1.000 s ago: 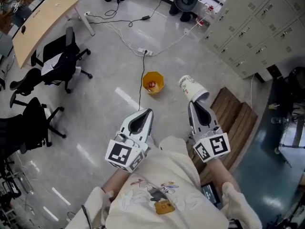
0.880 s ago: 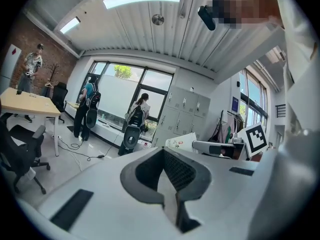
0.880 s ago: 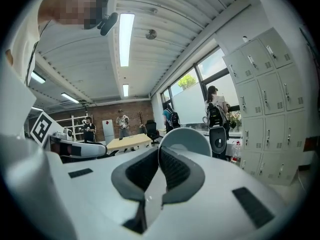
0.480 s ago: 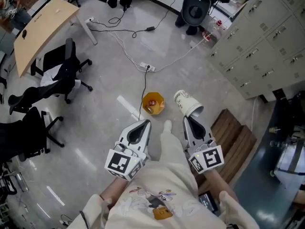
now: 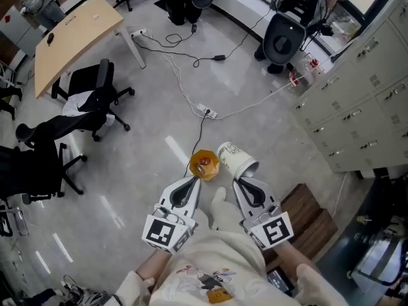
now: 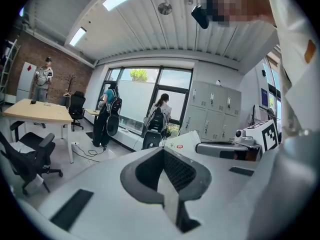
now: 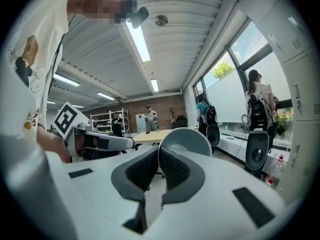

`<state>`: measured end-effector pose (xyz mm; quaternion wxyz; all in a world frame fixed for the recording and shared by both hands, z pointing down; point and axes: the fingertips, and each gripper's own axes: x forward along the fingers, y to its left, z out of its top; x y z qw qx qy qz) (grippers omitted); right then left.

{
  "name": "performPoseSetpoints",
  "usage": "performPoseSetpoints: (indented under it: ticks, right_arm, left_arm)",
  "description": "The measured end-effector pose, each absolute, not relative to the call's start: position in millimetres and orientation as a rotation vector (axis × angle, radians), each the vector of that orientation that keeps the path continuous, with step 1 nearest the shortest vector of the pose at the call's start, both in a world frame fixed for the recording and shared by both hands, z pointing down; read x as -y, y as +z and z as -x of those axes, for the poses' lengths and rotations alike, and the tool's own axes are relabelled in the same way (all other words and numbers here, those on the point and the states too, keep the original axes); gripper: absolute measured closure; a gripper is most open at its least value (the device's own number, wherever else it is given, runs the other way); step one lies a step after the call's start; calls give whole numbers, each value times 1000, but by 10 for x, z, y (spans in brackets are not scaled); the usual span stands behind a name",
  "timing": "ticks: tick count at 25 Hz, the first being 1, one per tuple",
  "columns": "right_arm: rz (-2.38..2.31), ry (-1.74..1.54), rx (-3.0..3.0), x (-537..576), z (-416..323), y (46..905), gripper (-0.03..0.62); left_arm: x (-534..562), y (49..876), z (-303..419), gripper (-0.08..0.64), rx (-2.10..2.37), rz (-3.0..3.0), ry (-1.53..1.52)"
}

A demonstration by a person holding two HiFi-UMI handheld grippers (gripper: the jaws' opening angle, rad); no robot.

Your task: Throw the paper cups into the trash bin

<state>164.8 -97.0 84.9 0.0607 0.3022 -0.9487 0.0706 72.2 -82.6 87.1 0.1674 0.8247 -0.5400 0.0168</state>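
Carried the paper cup (image 5: pixel 235 159) clenched by its rim in the jaws of the right gripper (image 5: pixel 245 182), mouth turned back toward the jaws and base pointing ahead, just as gripped a second before. Kept the left gripper (image 5: pixel 191 181) clenched on nothing, pads pressed together in its own view.

Closed in on the orange trash bin (image 5: pixel 204 164): well ahead of both sets of jaws a second ago, just past the left jaw tips now. Put it just beside the cup, to the left of the right jaws. Showed something red and pale already lying inside the bin.

Left the wooden bench (image 5: pixel 313 214), formerly alongside the right jaws, behind them and to their right. Brought more of the room into sight ahead of the jaws: a white power strip (image 5: pixel 207 112) on the grey floor (image 5: pixel 127 171) beyond the bin, and a wooden desk (image 5: pixel 75 36) and black office chairs (image 5: pixel 94 81) far to the left of the left jaws. Showed grey lockers (image 5: pixel 357 101) off to the right of the right jaws. Caught several people (image 6: pixel 161 109) standing by the windows (image 6: pixel 132 100), well ahead of the left jaws.
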Motion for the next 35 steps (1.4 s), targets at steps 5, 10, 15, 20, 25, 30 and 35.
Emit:
performPoseSetpoints:
  ticks: [5,10,15,20,25,30,35]
  right_arm:
    - [-817,207,2854,988,-1400,913,571]
    - [-813,225,2851,1092,-1249,1010,571]
    - [-828,261,2790,1139,-1242,1272,571]
    - [-821,328,2751,1265,-1119,1642,571]
    - [-808,370,2670,1381,-1071,2122,571]
    - [-782,406,2596,1475,-919,2625,571]
    - [-702,433,2538,1534,-851,3196,571]
  left_arm:
    - [842,869,-497,555,1583,-2272,52]
    - [963,935,-319,555,1599,-2277,61]
    - [1044,1191,-301,555,1562,-2228,25]
    - [1178,1602,-290,555,1534,-2205,95]
    - [1300,2096,-364,555,1496,-2168,106]
    - [1332,2611,-234,555,1474,-2081,127]
    - [1353,3080,-135,555,1491,-2045,143]
